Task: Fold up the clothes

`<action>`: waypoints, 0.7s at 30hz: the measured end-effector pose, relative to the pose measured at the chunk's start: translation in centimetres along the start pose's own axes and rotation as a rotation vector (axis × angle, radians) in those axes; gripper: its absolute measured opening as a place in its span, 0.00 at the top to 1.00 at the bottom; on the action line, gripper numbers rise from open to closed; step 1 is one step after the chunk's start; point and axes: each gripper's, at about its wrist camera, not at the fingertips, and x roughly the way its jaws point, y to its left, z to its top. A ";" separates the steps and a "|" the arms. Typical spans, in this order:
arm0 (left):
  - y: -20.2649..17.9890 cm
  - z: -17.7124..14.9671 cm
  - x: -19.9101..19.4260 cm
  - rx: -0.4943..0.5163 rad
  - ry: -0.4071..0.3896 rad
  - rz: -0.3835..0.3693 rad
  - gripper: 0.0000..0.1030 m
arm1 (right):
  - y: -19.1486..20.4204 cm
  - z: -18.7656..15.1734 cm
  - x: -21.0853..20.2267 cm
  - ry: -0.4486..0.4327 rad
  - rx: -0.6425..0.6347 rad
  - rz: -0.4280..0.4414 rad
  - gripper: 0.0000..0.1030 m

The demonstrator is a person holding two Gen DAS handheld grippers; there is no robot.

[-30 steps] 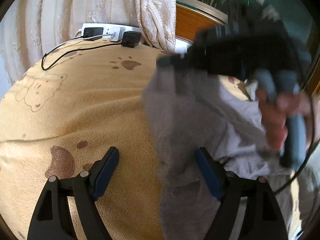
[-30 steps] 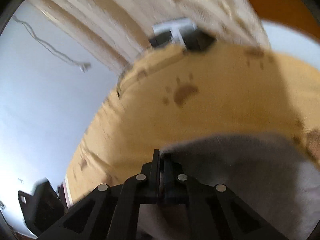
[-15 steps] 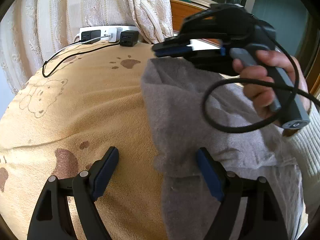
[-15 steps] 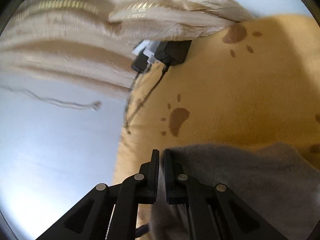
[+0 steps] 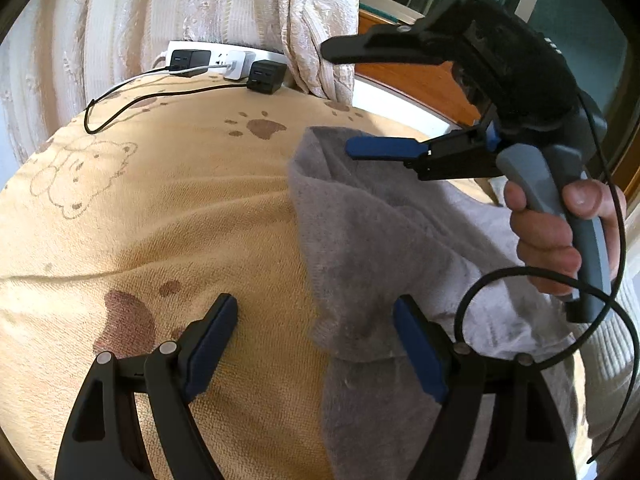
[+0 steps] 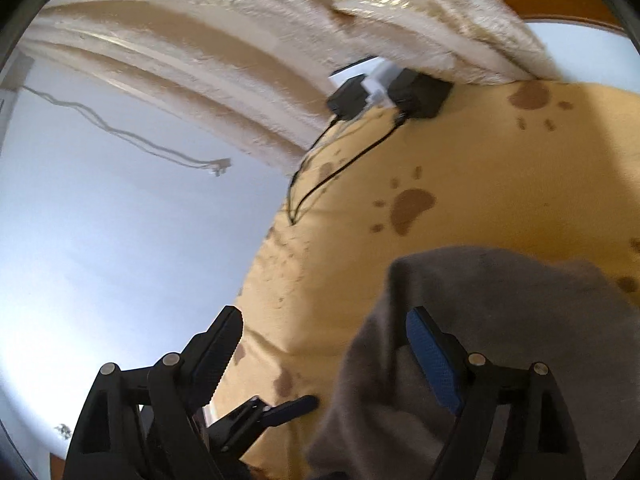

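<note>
A grey knit garment (image 5: 372,248) lies folded on a tan bear-print blanket (image 5: 160,216), its left edge running down the middle of the left wrist view. My left gripper (image 5: 316,344) is open and low over the garment's near fold, holding nothing. My right gripper (image 5: 340,100) is open above the garment's far corner, one finger high and one blue-padded finger (image 5: 380,148) near the cloth. In the right wrist view the right gripper (image 6: 324,348) is open, with the grey garment (image 6: 500,320) lying loose beside its right finger.
A white power strip (image 5: 224,60) with black chargers and a black cable (image 5: 120,104) lies at the blanket's far edge, under cream curtains (image 5: 200,12). A wooden sill and window (image 5: 420,80) stand at the far right. The left gripper's fingertip (image 6: 288,408) shows low in the right wrist view.
My right gripper was shut on the garment's corner, carried it toward the far side, then opened and let it go. The garment now lies folded over. My left gripper stayed open in place.
</note>
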 end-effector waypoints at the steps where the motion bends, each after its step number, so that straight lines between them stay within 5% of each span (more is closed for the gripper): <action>1: -0.1 0.0 0.0 0.005 0.000 0.005 0.19 | 0.1 -0.1 0.3 0.019 -0.005 -0.001 0.23; 5: -0.2 0.0 0.1 0.012 0.000 0.011 0.19 | -0.6 -0.6 2.0 0.100 0.007 -0.044 0.52; 9: -0.1 -0.1 0.0 0.015 -0.001 0.011 0.19 | -1.7 -0.8 3.6 0.132 0.035 -0.071 0.54; 21: -0.1 0.0 0.1 0.020 0.000 0.015 0.19 | -3.1 -0.5 1.5 0.048 0.110 -0.089 0.54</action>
